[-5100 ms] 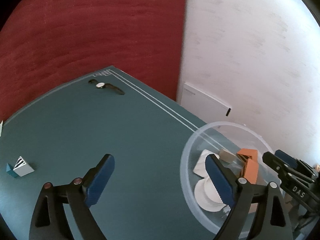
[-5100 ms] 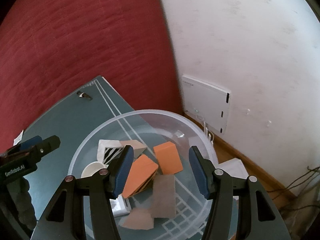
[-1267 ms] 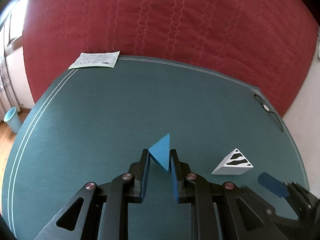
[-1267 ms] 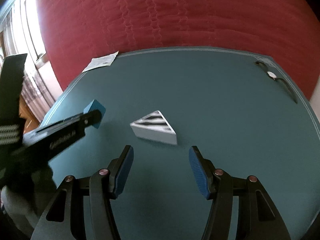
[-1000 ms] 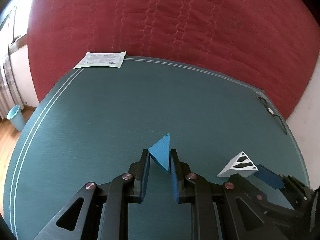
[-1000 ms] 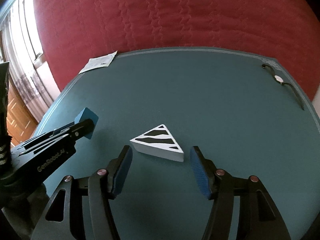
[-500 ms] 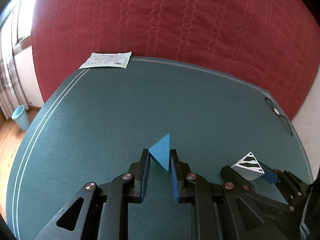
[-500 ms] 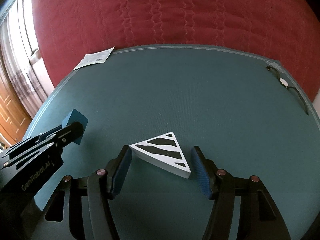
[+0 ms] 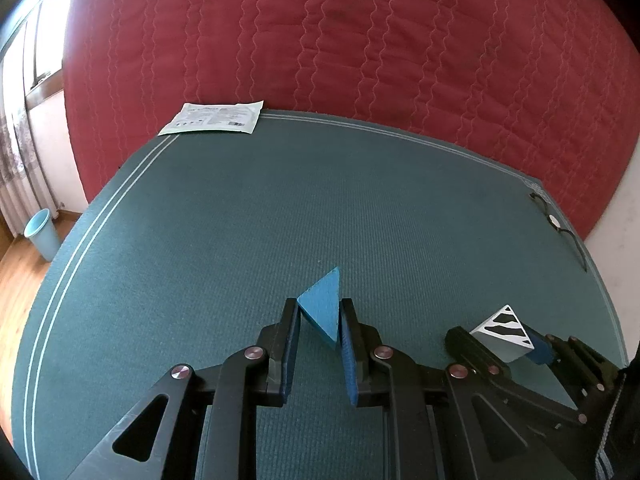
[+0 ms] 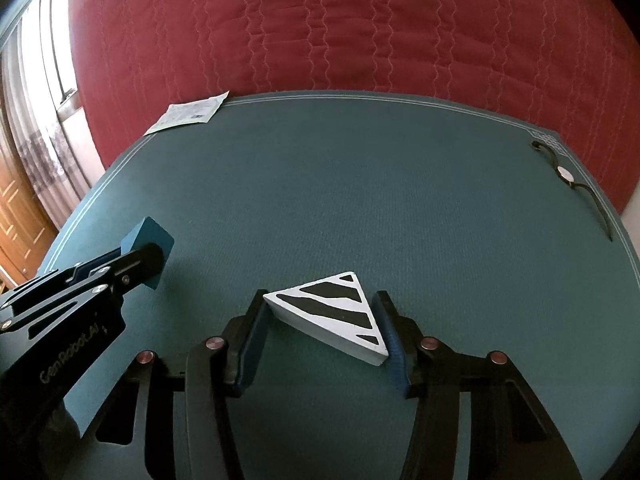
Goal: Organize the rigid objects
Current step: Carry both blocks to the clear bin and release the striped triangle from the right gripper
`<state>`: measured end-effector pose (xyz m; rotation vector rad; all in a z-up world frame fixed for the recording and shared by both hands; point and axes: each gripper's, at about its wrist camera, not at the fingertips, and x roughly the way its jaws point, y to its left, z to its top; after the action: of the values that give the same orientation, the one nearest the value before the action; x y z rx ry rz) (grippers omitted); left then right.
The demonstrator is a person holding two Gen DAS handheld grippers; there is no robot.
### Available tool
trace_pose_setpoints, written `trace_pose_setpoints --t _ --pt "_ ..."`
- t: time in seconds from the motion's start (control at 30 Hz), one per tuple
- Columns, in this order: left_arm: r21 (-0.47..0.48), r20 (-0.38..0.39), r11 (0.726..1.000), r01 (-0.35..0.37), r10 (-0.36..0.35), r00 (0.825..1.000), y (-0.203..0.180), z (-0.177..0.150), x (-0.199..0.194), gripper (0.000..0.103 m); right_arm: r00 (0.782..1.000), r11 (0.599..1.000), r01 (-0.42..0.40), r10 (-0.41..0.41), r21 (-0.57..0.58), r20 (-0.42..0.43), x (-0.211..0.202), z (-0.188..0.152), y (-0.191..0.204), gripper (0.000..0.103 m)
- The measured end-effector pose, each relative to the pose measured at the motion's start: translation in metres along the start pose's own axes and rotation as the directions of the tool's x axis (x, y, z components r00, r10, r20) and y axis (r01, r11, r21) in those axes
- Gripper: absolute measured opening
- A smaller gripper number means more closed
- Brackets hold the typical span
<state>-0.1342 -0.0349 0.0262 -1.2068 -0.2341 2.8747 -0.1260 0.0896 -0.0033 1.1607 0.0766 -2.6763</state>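
My left gripper (image 9: 319, 334) has its jaws clamped on the blue triangular block (image 9: 322, 307). My right gripper (image 10: 322, 334) has just been closing its jaws around the zebra-striped triangular block (image 10: 334, 312) on the green worktop (image 10: 360, 200); both pads look touching. Neither block is put away yet.

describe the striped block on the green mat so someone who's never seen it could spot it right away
Start from the green mat in front of the red quilted backdrop and come to its near edge. There the striped block, a flat triangular wedge, lies between the jaws of the right gripper, which have just been closing. Its white top with black stripes sets it apart from the plain blue wedge the left gripper holds.
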Motion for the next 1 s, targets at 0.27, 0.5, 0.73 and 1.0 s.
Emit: trace_pose_setpoints --t 0.27,0.5,0.73,1.0 --pt "0.005 -0.003 1.0 0.005 -0.005 1.0 -0.003 -0.002 0.001 0.021 1.0 1.0 0.009 -0.009 0.015 0.0 -0.008 -0.008 -0.007 0.052" --pt "0.009 -0.001 1.0 0.013 -0.013 1.0 -0.005 -0.002 0.0 0.021 1.0 0.999 0.001 -0.001 0.05 0.002 -0.022 -0.021 -0.022 0.052" --pt "-0.006 -0.005 0.996 0.09 -0.09 0.996 -0.007 0.001 -0.003 0.021 1.0 0.996 -0.003 0.0 0.085 0.028 -0.047 -0.035 -0.04 0.052" --pt "-0.013 0.013 0.983 0.184 -0.184 0.983 -0.012 0.004 -0.012 0.021 0.999 0.991 0.005 -0.012 0.137 0.052 -0.077 -0.053 -0.067 0.052"
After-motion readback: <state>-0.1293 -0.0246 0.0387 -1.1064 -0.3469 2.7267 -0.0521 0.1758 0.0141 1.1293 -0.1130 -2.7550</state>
